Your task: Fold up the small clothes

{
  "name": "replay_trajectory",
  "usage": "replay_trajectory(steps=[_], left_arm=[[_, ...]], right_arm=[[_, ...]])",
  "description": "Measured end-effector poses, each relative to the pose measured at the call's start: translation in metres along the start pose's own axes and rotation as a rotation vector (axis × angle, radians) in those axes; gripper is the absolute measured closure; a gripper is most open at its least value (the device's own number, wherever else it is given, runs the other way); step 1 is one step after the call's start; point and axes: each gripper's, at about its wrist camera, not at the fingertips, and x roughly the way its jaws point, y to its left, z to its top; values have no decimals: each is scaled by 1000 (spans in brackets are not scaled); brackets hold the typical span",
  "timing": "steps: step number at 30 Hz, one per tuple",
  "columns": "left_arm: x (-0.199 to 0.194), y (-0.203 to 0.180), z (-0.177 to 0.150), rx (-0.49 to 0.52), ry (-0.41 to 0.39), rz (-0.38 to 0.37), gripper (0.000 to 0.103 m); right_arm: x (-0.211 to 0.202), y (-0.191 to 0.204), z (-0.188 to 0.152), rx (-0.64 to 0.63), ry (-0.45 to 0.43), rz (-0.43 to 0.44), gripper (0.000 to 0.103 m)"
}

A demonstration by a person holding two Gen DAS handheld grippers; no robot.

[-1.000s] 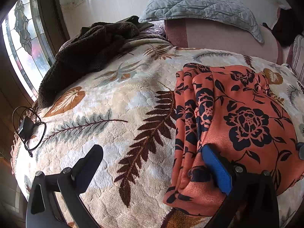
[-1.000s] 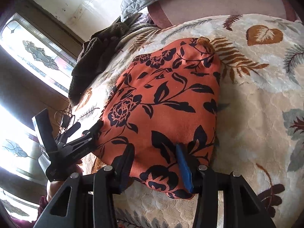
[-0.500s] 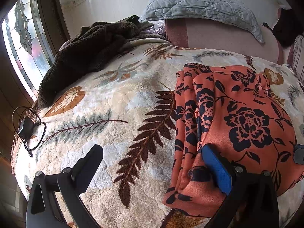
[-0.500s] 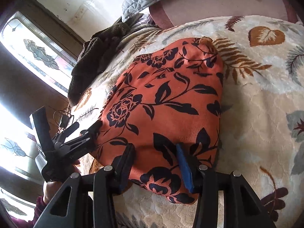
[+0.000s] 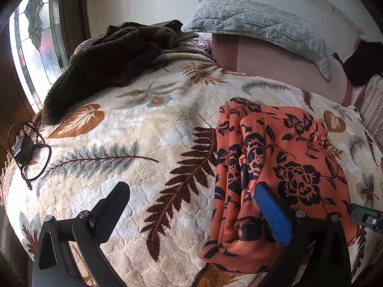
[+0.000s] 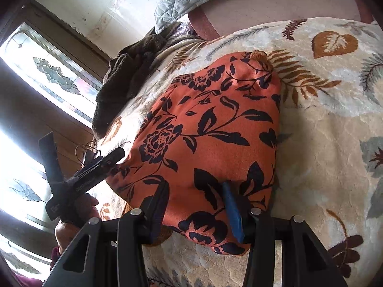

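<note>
Going from the left: stained-glass window (image 5: 31,47), a black charger with its cable (image 5: 22,146) at the bed's edge, and a brown fleece throw (image 5: 107,55) bunched up at the back. None of it was in play.

The left gripper (image 5: 191,189) had its tongs spread wide and wasn't grasping anything. One finger hung over the leaf-print blanket (image 5: 143,124), and the blue-padded one sat on the near left part of the orange floral garment (image 5: 294,157). The garment lay on the blanket, right of the middle, already folded into a thick layered bundle with its stacked edges facing left. A grey quilted pillow (image 5: 258,21) sat behind it.

The right gripper (image 6: 195,186) was at the bundle's near edge, tongs about half spread with a hump of fabric between them. I honestly couldn't tell whether the pads were pinching it or just straddling it.

What I thought could go wrong:
- That fabric looked slippery, so if the right side lifted only the top layer, the stack would probably slide apart and the fold would be lost.
- With the left tongs holding nothing, any pull from the right could drag the whole bundle across the plush blanket instead of folding it.
- The left-hand layers looked uneven, so another fold might lock in the lumps.
</note>
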Motion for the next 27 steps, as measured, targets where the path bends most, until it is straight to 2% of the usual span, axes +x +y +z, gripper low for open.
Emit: replay_trajectory(steps=[2, 3, 5, 7, 9, 11, 15, 18, 27], left_arm=[[-5, 1, -2, 5, -15, 41, 0], [-3, 1, -5, 16, -9, 86, 0], [11, 1, -11, 50, 51, 152, 0], [22, 1, -18, 50, 98, 158, 0], [22, 3, -18, 42, 98, 151, 0], [22, 2, -17, 42, 96, 150, 0], [20, 1, -15, 46, 84, 146, 0], [18, 0, -12, 50, 69, 145, 0], [6, -8, -6, 58, 10, 141, 0]], right_arm=[[-11, 3, 0, -11, -49, 19, 53], [-16, 4, 0, -18, -73, 26, 53], [-23, 6, 0, -24, -104, 45, 53], [-16, 5, 1, -20, -68, 60, 52], [9, 3, -3, -13, 50, 40, 52], [12, 8, -4, -53, 29, -1, 51], [10, 4, 0, -29, 34, 28, 48], [3, -1, 5, 7, 4, 56, 48], [-27, -22, 19, 116, -172, 76, 48]])
